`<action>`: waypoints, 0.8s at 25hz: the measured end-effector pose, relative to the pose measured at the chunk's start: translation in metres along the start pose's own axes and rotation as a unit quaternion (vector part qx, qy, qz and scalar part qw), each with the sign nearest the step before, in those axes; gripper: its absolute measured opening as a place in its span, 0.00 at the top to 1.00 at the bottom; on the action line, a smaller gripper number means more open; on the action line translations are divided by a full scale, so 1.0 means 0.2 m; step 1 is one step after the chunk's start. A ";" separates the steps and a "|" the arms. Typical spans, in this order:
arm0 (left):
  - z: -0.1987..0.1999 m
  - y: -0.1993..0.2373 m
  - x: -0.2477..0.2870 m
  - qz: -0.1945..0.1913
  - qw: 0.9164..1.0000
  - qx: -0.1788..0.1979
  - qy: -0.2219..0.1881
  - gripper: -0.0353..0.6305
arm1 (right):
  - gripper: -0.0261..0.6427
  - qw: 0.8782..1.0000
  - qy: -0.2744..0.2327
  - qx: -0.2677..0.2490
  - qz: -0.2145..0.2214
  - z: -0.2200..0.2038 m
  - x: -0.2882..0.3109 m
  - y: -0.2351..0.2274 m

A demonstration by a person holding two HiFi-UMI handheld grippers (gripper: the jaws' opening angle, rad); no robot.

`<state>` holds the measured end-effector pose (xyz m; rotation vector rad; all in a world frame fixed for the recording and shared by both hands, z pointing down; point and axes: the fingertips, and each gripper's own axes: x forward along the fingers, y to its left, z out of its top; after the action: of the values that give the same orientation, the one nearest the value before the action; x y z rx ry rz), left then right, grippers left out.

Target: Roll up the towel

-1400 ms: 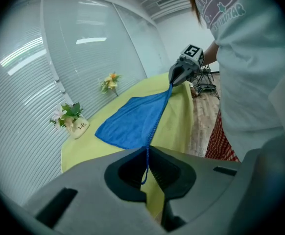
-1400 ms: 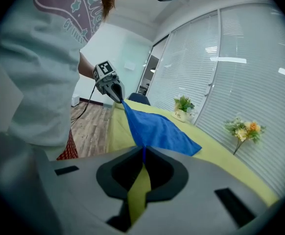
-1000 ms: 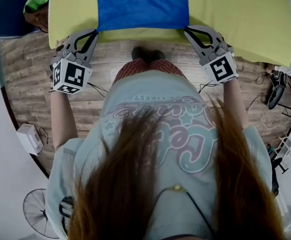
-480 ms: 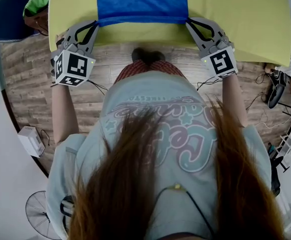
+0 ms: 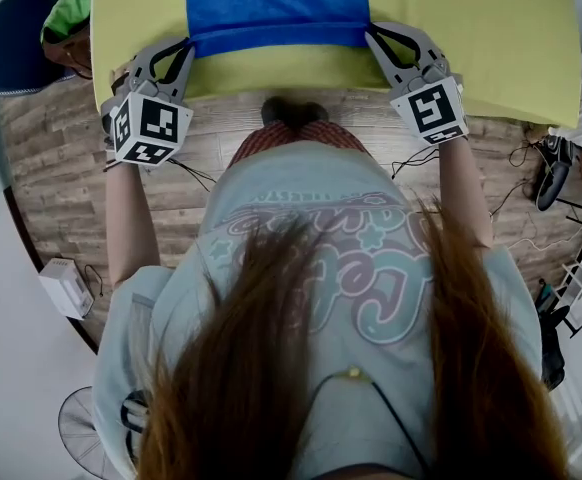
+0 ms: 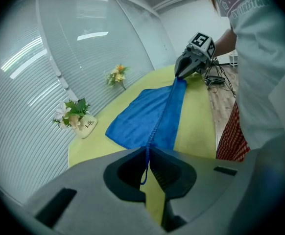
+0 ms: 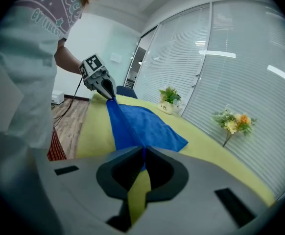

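Observation:
A blue towel (image 5: pixel 276 3) lies on the table's yellow cloth (image 5: pixel 471 38). Its near edge is lifted and stretched taut between my two grippers. In the head view my left gripper (image 5: pixel 189 46) is shut on the towel's near left corner and my right gripper (image 5: pixel 371 34) on its near right corner. The left gripper view shows the towel (image 6: pixel 152 114) running from my left gripper (image 6: pixel 147 153) to the right gripper (image 6: pixel 179 75). The right gripper view shows the towel (image 7: pixel 140 124) between my right gripper (image 7: pixel 143 153) and the left gripper (image 7: pixel 110 96).
A small pot of flowers (image 6: pixel 76 116) and a loose flower sprig (image 6: pixel 117 75) stand at the table's far side by the blinds. A blue chair (image 5: pixel 16 33) is at the table's left. Cables, a white box (image 5: pixel 63 286) and a fan (image 5: pixel 86 433) are on the wooden floor.
Both grippers have moved away from the person, farther over the table, carrying the towel's near edge with them. Both stayed shut.

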<state>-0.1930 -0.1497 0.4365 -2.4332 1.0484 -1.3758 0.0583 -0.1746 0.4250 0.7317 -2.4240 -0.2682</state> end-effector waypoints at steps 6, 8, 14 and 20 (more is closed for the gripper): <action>-0.01 0.03 0.02 0.008 1.000 -0.003 0.009 0.91 | 0.91 0.999 0.048 -0.001 0.007 -0.02 0.04 -0.03; -0.02 0.03 0.03 0.012 1.000 -0.006 0.013 0.91 | 0.88 0.998 0.069 0.000 0.006 -0.04 0.05 -0.03; -0.03 0.07 0.06 0.024 1.000 -0.014 0.013 0.87 | 0.77 0.995 0.095 -0.006 -0.003 -0.09 0.07 -0.06; -0.04 0.13 0.06 0.045 0.999 -0.025 0.010 0.66 | 0.75 0.995 0.083 0.047 -0.002 -0.11 0.06 -0.07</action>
<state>-0.2082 -0.1743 0.4378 -2.3793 1.1939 -1.3645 0.0684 -0.1941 0.4434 0.7684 -2.2897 -0.0898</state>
